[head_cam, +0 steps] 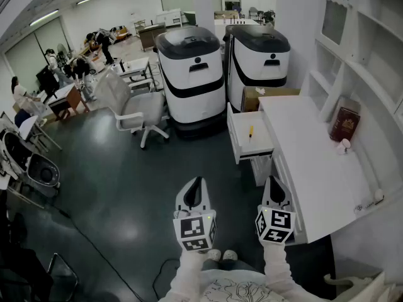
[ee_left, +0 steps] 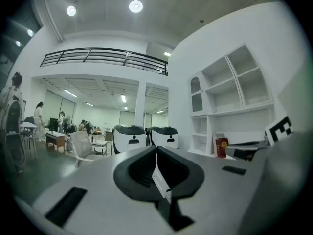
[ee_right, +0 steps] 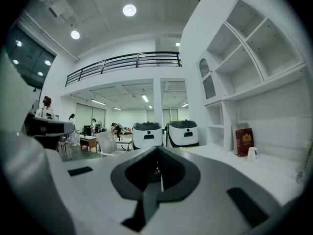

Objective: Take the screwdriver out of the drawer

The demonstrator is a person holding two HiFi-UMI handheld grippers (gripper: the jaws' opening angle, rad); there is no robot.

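Observation:
A white drawer stands pulled out from the far end of the white desk. In it lies a small screwdriver with a yellow handle. My left gripper is held level over the dark floor, well short of the drawer, jaws shut with nothing in them. My right gripper hovers beside the desk's near edge, also shut and empty. In the left gripper view the left gripper shows closed tips; the right gripper looks the same in its own view. Neither gripper view shows the drawer.
Two large white-and-black machines stand behind the drawer, with a cardboard box beside them. A white office chair sits to the left. On the desk are a red box and a small white cup. People work at tables far left.

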